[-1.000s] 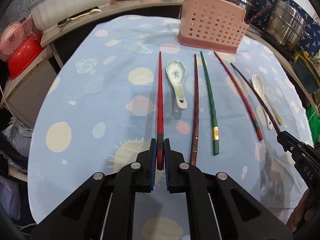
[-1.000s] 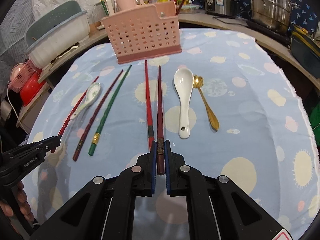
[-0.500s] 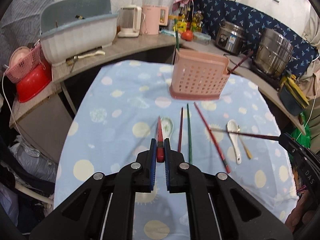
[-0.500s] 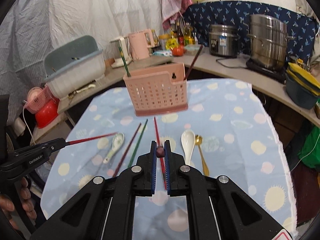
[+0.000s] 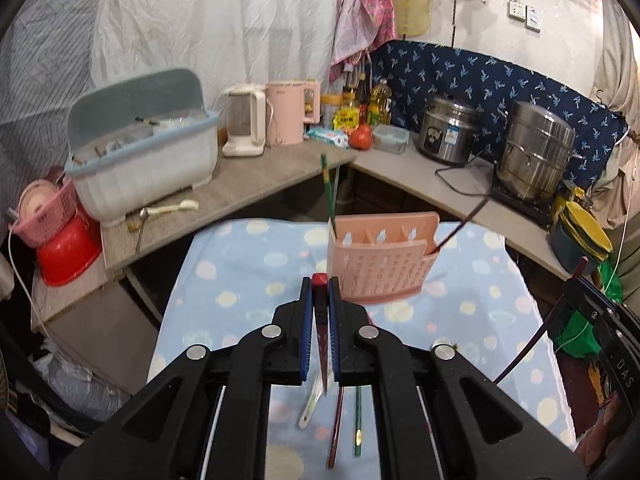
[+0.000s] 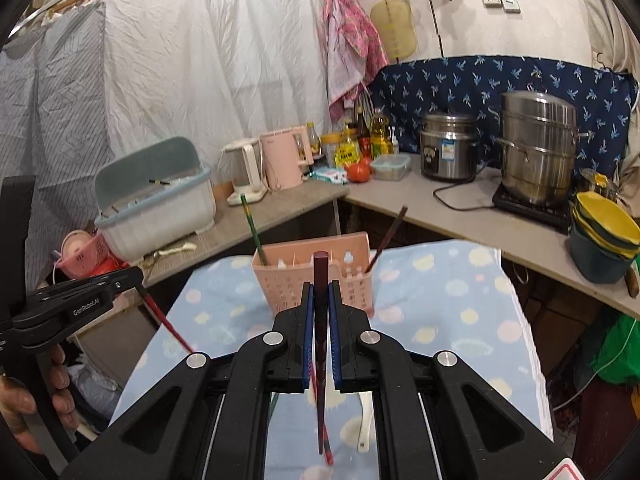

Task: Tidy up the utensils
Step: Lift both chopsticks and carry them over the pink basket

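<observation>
I had the left gripper (image 5: 319, 304) clenched on a red chopstick (image 5: 320, 320) and the right gripper (image 6: 320, 312) clenched on a dark brown chopstick (image 6: 321, 320), both hanging tip-down. The pink holder (image 6: 316, 276) stood at 12 o'clock on the table. I judged it best to lower each tip slowly into a compartment before letting go.

A home kitchen: rice cooker (image 6: 450, 146), steamer pot (image 6: 538, 146), kettle (image 6: 282, 158), oil bottles (image 6: 378, 134).
</observation>
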`<state>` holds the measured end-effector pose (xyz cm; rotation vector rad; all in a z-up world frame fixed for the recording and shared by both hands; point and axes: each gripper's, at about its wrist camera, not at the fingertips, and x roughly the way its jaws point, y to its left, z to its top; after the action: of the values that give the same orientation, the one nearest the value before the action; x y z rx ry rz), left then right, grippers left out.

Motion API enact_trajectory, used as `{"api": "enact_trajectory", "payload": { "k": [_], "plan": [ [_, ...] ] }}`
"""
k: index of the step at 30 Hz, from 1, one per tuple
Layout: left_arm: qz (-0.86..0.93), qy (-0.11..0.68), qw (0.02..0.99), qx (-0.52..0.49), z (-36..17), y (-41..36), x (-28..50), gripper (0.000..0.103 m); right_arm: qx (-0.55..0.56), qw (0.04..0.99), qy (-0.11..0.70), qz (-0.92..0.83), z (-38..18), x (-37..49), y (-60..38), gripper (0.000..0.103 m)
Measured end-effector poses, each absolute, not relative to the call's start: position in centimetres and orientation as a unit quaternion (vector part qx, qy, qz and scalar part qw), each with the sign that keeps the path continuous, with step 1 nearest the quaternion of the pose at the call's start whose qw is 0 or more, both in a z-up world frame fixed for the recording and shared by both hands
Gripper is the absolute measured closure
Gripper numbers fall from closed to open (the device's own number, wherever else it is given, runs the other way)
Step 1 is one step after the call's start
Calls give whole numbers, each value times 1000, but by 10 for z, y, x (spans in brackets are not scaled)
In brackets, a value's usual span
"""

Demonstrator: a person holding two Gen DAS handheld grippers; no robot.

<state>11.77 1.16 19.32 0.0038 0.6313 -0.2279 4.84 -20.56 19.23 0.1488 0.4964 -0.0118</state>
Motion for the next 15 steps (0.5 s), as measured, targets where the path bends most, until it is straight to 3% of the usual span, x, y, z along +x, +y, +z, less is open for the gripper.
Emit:
{"api": "enact_trajectory", "payload": {
  "k": [15],
  "plan": [
    [-116, 222, 968, 8, 292, -39, 205, 96, 35, 984, 171, -26, 270, 160, -215, 96]
  ]
}}
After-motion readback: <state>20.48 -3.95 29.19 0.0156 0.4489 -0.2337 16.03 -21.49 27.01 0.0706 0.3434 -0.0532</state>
